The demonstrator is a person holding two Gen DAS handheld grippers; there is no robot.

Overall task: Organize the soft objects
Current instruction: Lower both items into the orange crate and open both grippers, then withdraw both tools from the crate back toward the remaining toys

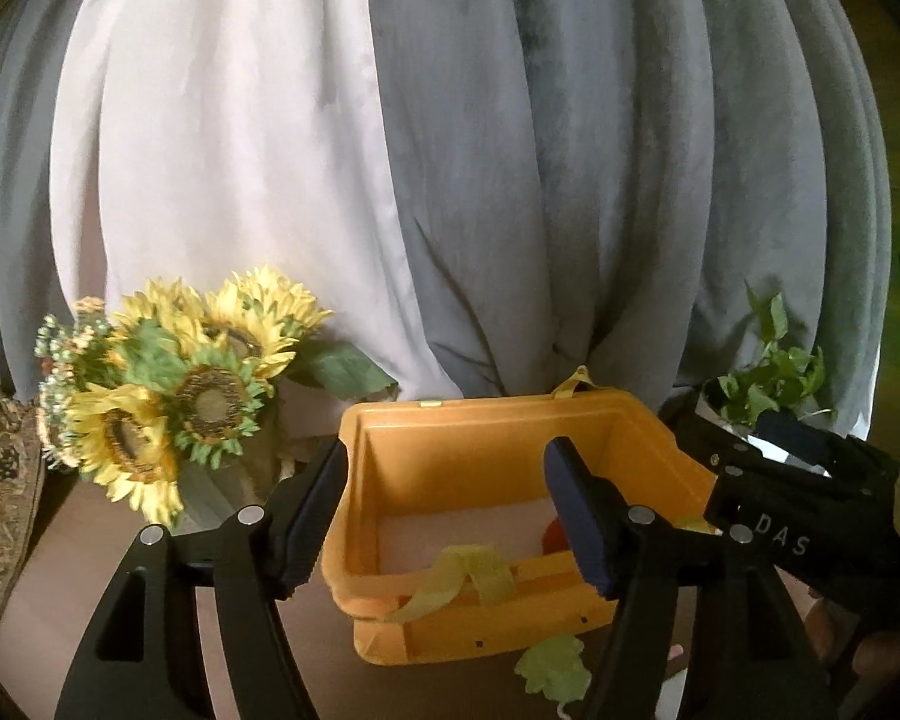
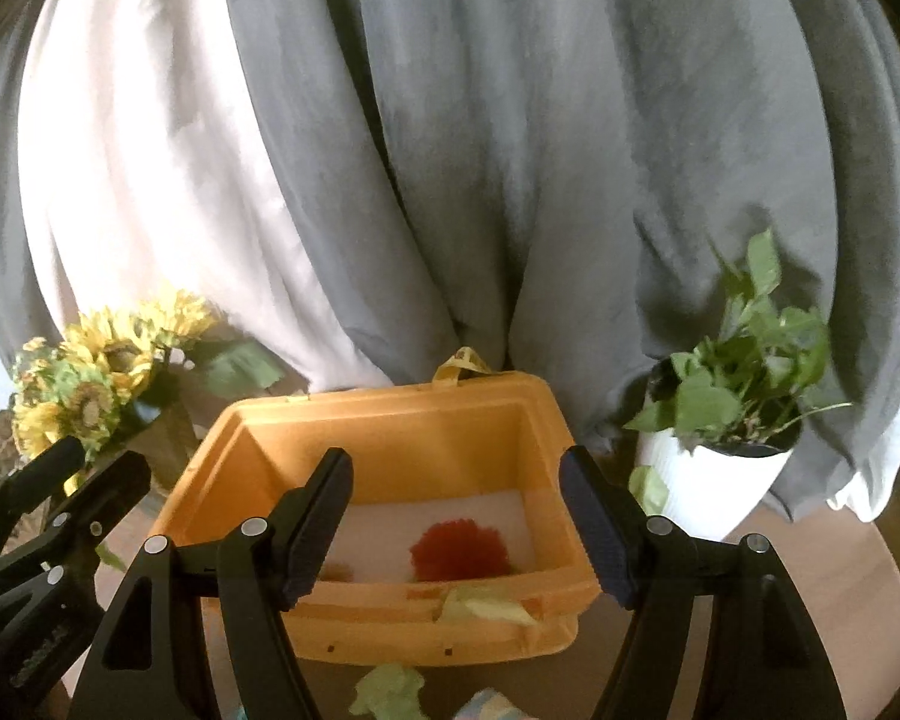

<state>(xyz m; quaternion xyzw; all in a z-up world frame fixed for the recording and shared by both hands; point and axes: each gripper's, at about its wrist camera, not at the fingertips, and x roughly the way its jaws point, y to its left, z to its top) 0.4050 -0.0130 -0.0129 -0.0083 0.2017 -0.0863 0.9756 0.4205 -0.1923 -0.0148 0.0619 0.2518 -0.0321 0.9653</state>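
Behind everything hang big grey curtains (image 2: 570,150) with a white curtain (image 2: 126,168) on the left side. Below them is the brown table (image 2: 840,600), and on it sits my orange bin (image 2: 390,438), open at the top, right in front of both my grippers. A white pot with a green plant (image 2: 744,360) stands to the right of the bin, near it. A bunch of yellow sunflowers (image 1: 168,384) stands to the left of the bin. My left gripper (image 1: 450,516) has its jaws spread wide, and nothing is pinched between them; past them I see the near wall of the bin. My right gripper (image 2: 456,522) also has its jaws spread wide with nothing in them, and it hangs just in front of the bin too. Inside the bin, on its pale floor, lies a fluffy red soft thing (image 2: 459,549). A soft yellow-green strip (image 1: 462,576) hangs over the near rim of the bin. Another small pale green soft thing (image 2: 390,687) lies on the table just in front of the bin, down between my jaws. A little striped bit (image 2: 486,705) peeks in beside it, too cut off for me to tell what it is.
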